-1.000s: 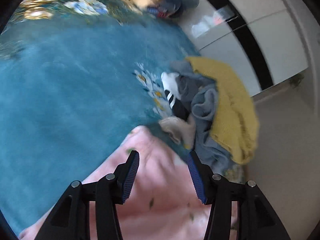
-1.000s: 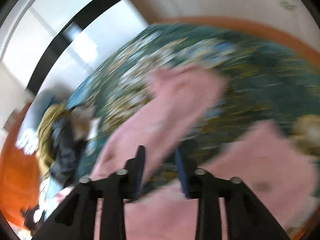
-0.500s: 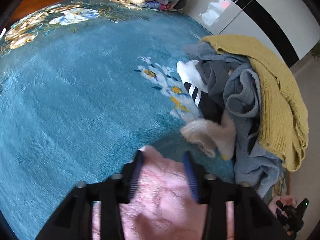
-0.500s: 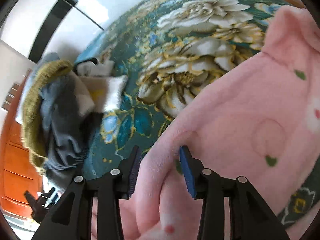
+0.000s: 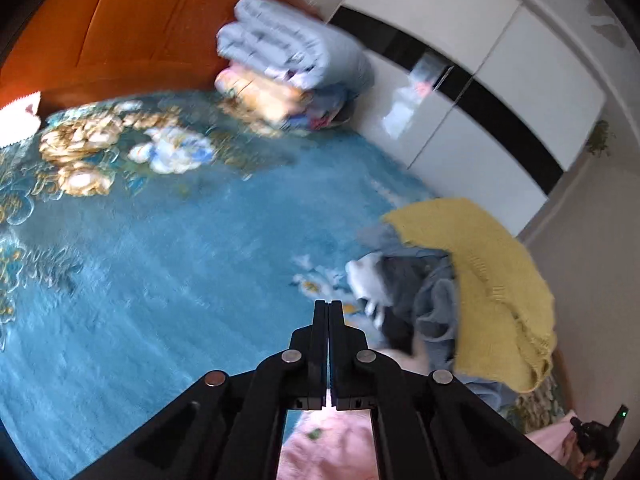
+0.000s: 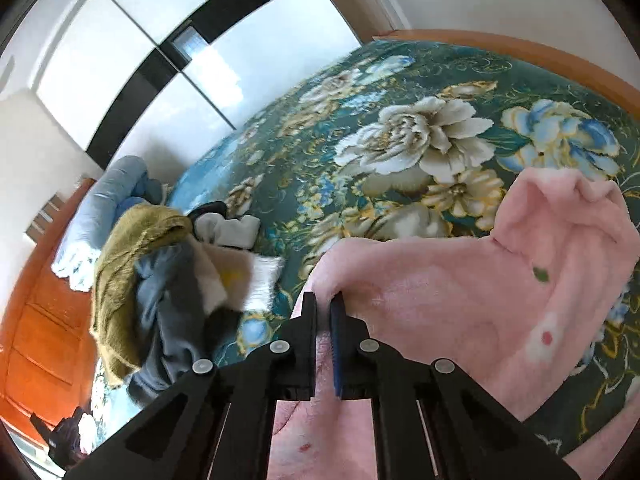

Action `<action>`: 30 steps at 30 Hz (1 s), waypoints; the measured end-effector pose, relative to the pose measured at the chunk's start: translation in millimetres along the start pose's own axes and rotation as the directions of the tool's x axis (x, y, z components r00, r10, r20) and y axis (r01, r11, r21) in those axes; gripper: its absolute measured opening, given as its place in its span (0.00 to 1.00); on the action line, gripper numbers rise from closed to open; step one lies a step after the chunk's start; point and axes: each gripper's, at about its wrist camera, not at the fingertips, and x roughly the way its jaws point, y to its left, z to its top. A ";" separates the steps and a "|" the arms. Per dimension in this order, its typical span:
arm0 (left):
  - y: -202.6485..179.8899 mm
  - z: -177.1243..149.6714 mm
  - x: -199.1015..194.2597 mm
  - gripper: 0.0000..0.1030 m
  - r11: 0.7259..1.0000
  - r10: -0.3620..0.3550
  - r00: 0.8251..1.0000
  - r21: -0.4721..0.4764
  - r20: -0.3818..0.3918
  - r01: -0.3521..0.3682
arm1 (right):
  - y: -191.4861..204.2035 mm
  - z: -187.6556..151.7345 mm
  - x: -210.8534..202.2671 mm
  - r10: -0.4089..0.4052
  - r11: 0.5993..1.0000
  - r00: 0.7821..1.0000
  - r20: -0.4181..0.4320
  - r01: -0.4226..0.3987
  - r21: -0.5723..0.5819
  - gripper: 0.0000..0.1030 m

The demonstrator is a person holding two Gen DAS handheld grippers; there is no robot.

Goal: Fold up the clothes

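Observation:
A pink fleece garment [image 6: 460, 292] with small flower prints lies on the blue floral bedspread [image 5: 160, 264]. My right gripper [image 6: 323, 308] is shut on a fold at the garment's edge. My left gripper [image 5: 328, 312] is shut with its jaws pressed together; pink fleece [image 5: 332, 444] hangs below and behind the fingers, so it holds the garment's cloth. The rest of the garment spreads to the right in the right wrist view.
A pile of unfolded clothes, with a yellow knit [image 5: 492, 280] on top of grey items [image 6: 168, 312], sits near the bed's edge. Folded blue bedding [image 5: 288, 56] lies by the orange headboard [image 5: 132, 24]. A white wardrobe [image 5: 480, 92] stands beyond.
Both grippers went from open to shut on the pink garment. The left gripper has lifted and tilted up, so more of the headboard and wardrobe show.

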 end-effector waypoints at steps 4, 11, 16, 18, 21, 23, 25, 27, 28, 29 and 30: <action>7.2 -17.2 37.9 0.03 1.000 0.013 0.988 0.003 -0.155 -0.012 | -11.5 -16.9 21.0 -0.026 0.999 0.998 -0.056 0.027 0.030 0.06; 2.5 -36.2 83.9 0.63 0.999 -0.042 0.951 -0.016 -0.308 0.039 | -31.9 -23.8 15.8 -0.025 0.998 0.996 -0.091 0.029 0.049 0.06; -12.8 -43.8 98.9 0.33 0.998 -0.028 0.930 0.046 -0.367 0.048 | -34.1 -30.6 19.7 -0.055 0.998 0.991 -0.122 0.059 0.026 0.06; -16.1 -43.8 95.6 0.18 0.997 -0.024 0.931 0.061 -0.365 0.050 | -36.9 -32.2 20.0 -0.057 0.998 0.990 -0.129 0.062 0.033 0.06; -16.6 -35.5 60.6 0.08 0.994 -0.070 0.960 0.059 -0.272 0.089 | -39.2 -34.7 20.2 -0.065 0.997 0.988 -0.141 0.070 0.031 0.06; -17.0 -29.9 37.3 0.07 0.991 -0.101 0.973 0.060 -0.209 0.116 | -40.6 -36.4 20.5 -0.071 0.997 0.986 -0.149 0.076 0.028 0.06; -17.3 -24.4 14.0 0.06 0.988 -0.132 0.981 0.063 -0.145 0.142 | -39.9 -37.1 11.3 -0.060 0.998 0.991 -0.122 0.064 0.029 0.06; -17.7 -18.9 -9.3 0.06 0.984 -0.162 0.983 0.067 -0.080 0.168 | -35.0 -35.6 -8.0 -0.024 0.999 0.998 -0.063 0.025 0.026 0.06; -17.9 -16.1 -21.0 0.06 0.981 -0.177 0.983 0.070 -0.048 0.180 | -29.8 -33.2 -18.6 -0.003 1.000 1.000 -0.030 0.004 0.014 0.06; -18.0 -13.4 -32.6 0.06 0.979 -0.192 0.981 0.073 -0.015 0.193 | -23.9 -30.5 -28.8 0.015 1.000 1.000 0.004 -0.015 -0.001 0.06; -18.2 -10.6 -44.3 0.06 0.976 -0.207 0.978 0.076 0.017 0.205 | -18.0 -27.9 -39.1 0.035 0.999 0.999 0.038 -0.034 -0.018 0.06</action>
